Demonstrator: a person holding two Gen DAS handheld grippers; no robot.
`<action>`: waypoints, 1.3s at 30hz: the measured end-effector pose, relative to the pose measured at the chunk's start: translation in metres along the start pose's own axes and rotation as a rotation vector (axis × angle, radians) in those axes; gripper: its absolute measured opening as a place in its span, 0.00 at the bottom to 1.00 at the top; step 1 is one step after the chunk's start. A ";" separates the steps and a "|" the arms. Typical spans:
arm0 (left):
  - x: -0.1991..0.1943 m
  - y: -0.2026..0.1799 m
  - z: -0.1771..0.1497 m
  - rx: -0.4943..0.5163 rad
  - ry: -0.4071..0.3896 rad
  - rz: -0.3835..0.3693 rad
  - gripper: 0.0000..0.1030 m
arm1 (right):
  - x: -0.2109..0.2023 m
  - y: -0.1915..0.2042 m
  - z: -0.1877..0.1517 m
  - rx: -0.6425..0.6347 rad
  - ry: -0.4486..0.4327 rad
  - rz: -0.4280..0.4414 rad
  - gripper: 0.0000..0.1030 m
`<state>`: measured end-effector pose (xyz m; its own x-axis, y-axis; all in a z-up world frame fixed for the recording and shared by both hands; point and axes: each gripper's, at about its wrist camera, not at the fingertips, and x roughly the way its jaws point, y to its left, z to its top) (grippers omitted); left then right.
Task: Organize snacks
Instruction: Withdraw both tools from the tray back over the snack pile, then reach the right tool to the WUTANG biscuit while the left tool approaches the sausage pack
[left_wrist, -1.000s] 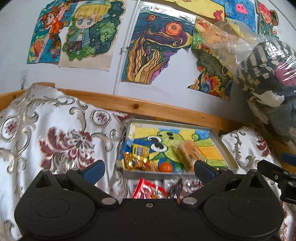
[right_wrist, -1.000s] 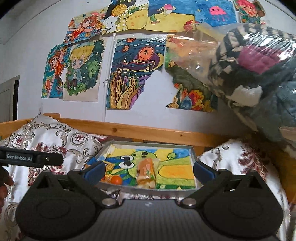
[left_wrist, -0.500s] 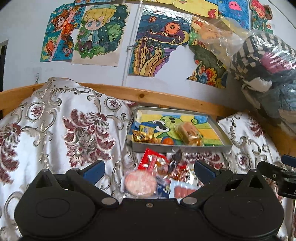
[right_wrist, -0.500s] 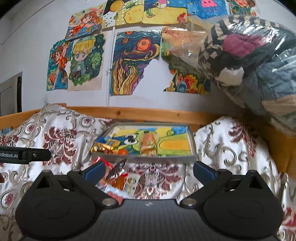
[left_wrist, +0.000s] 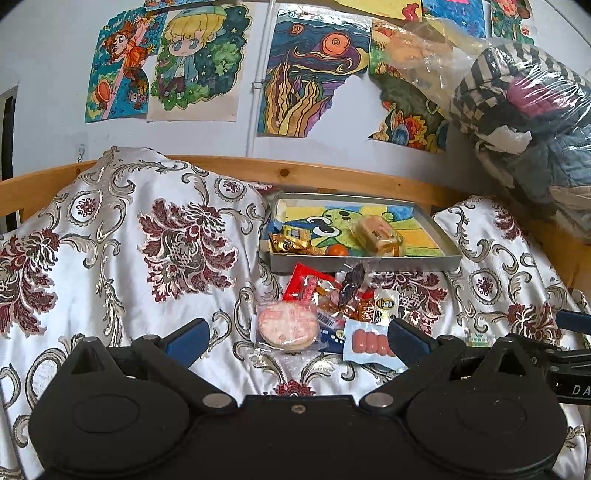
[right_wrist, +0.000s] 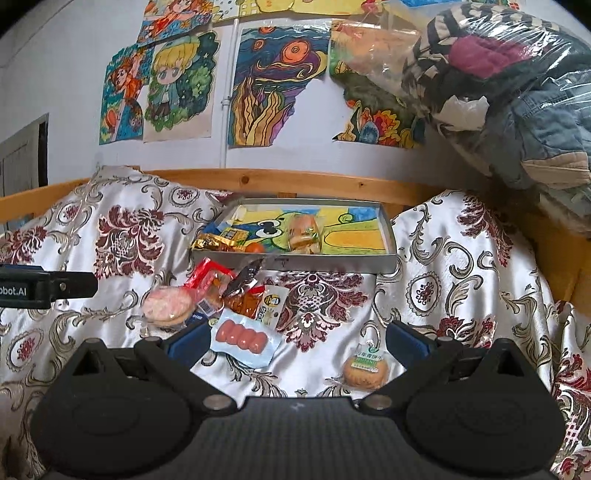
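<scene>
A grey metal tray (left_wrist: 448, 243) (right_wrist: 389, 236) with a cartoon lining rests on the patterned bedspread by the wooden rail. It holds a wrapped bun (left_wrist: 376, 232) (right_wrist: 304, 234), a gold packet (left_wrist: 290, 243) (right_wrist: 212, 242) and a small orange ball (left_wrist: 337, 250). In front of it lies a heap of snacks: a pink round biscuit pack (left_wrist: 287, 326) (right_wrist: 166, 306), a sausage pack (left_wrist: 369, 341) (right_wrist: 242, 336) and a red packet (left_wrist: 308, 282). A round cookie (right_wrist: 365, 369) lies apart at the right. My left gripper (left_wrist: 295, 338) and right gripper (right_wrist: 295, 338) are both open, empty, short of the heap.
A silver and maroon floral bedspread (left_wrist: 147, 240) covers humps at either side. A wooden bed rail (left_wrist: 332, 175) runs behind the tray, under a wall of drawings. A large clear bag of clothes (left_wrist: 535, 122) (right_wrist: 498, 92) bulges at the upper right.
Both grippers have pulled back and tipped down from the tray, so the snack heap and the lone cookie have come into view. Both stay open and empty.
</scene>
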<state>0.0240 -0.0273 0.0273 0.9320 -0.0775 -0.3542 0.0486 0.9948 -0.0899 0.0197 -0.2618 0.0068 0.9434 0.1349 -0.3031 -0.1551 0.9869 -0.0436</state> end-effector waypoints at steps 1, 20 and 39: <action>0.001 0.001 -0.001 0.002 0.002 0.000 0.99 | 0.000 0.001 -0.001 -0.002 0.002 -0.001 1.00; 0.034 0.016 -0.022 -0.043 0.100 0.012 0.99 | 0.025 0.001 -0.024 -0.015 0.076 -0.016 1.00; 0.131 -0.023 -0.022 -0.045 0.261 -0.179 0.99 | 0.079 -0.032 -0.034 -0.076 0.172 -0.120 1.00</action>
<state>0.1370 -0.0623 -0.0379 0.7858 -0.2716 -0.5557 0.1824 0.9602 -0.2113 0.0891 -0.2857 -0.0484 0.8935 -0.0067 -0.4490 -0.0726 0.9846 -0.1591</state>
